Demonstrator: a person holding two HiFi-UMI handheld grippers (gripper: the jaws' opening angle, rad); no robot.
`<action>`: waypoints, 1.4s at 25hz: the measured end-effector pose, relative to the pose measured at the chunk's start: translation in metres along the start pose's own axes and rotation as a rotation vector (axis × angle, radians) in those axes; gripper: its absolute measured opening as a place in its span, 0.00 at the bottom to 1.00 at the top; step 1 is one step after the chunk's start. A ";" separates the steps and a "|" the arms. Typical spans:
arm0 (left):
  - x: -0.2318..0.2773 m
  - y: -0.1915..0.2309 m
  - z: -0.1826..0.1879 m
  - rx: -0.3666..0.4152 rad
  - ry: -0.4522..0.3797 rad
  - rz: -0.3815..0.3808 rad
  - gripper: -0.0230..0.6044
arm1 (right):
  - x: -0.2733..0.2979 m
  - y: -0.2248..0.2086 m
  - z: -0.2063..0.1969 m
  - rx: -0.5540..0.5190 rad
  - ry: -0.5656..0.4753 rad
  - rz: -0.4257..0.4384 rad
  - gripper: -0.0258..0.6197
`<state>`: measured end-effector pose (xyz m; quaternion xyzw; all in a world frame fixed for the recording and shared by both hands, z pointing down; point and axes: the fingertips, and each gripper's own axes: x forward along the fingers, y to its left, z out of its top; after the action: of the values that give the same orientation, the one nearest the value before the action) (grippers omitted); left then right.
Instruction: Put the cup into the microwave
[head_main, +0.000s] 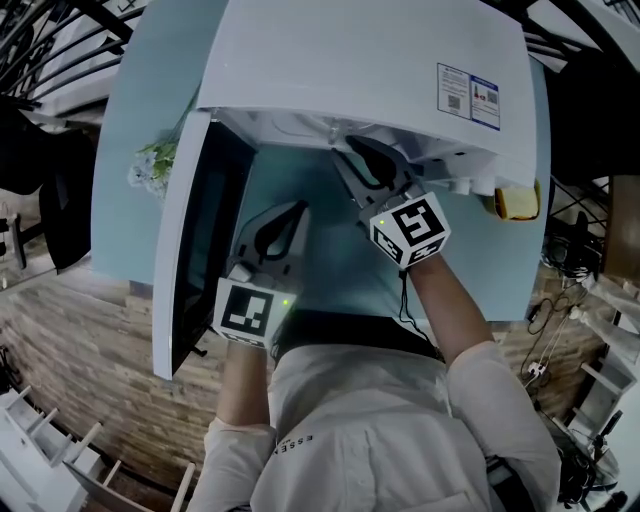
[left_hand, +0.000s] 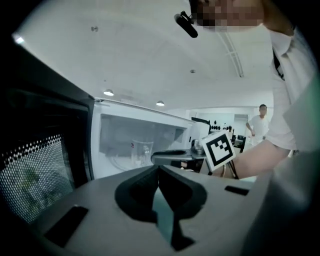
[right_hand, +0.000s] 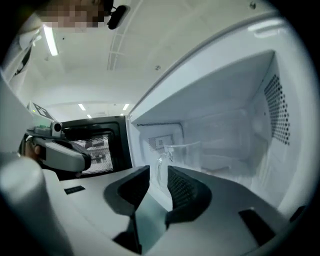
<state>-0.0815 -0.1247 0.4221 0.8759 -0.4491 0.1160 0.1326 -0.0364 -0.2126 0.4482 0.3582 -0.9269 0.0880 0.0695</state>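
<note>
At the mouth of the microwave (head_main: 350, 60), your right gripper (right_hand: 158, 172) hangs with jaws parted, gripping nothing. The clear cup (right_hand: 182, 156) stands upright inside, straight ahead, handle facing the gap. Your left gripper (left_hand: 159, 169), clenched and empty, sits farther back.

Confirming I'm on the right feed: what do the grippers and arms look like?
The left gripper and right gripper have pale grey bodies and black ribbed fingers. Each carries a cube of black-and-white square markers with a small green light. A thin black cable runs from the right one. White shirt, sleeves ending near the elbows.
</note>
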 end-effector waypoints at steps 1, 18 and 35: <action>-0.002 -0.002 0.005 0.003 -0.007 -0.002 0.04 | -0.006 0.002 0.006 0.005 -0.013 0.002 0.20; -0.049 -0.017 0.099 0.127 -0.153 0.013 0.04 | -0.108 0.039 0.110 0.001 -0.137 0.009 0.08; -0.062 -0.029 0.139 0.179 -0.218 0.020 0.04 | -0.136 0.056 0.147 -0.078 -0.194 0.009 0.06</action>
<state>-0.0813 -0.1088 0.2679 0.8872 -0.4573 0.0611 0.0031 0.0160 -0.1145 0.2723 0.3578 -0.9336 0.0170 -0.0068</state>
